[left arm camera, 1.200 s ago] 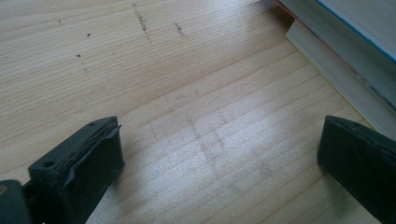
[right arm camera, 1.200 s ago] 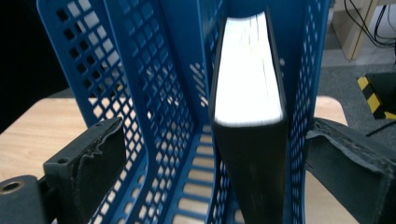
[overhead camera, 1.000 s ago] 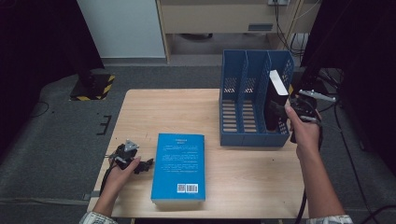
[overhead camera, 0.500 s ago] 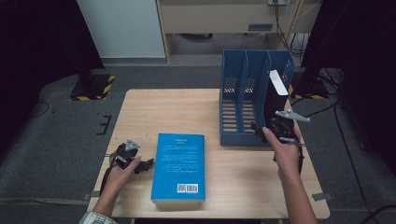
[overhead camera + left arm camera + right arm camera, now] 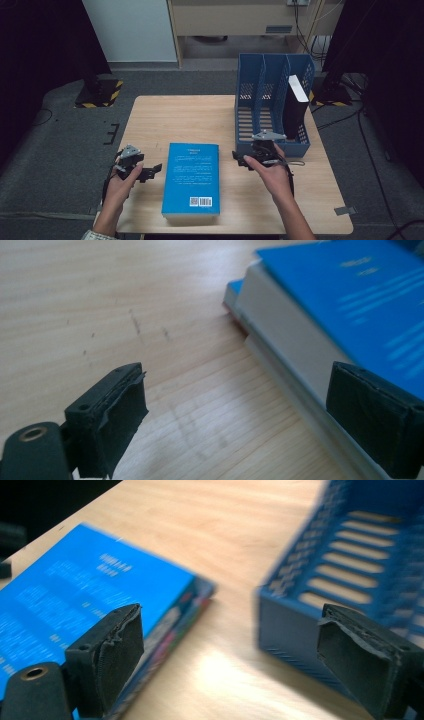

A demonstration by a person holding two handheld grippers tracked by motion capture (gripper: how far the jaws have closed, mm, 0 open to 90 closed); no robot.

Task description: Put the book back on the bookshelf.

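This looks like a lab or recording room rather than a home. A plain wooden bench [image 5: 175,115] stands on grey carpet [image 5: 65,150] between dark curtains [image 5: 40,40], with yellow-black hazard tape [image 5: 102,95] marking a stand's base. Cables [image 5: 360,125] trail across the floor, and a blue file rack [image 5: 250,100] suggests office work.

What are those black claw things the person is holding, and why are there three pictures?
A person holds a squeezing tool in each hand: the left gripper and the right gripper. One camera looks down from above the wooden table. Each of the other two cameras rides on one gripper and looks out along its two black jaws. A blue book lies flat on top of other books. A blue file rack stands at the back with a black book upright in its rightmost slot. Both grippers are open with nothing between their jaws.
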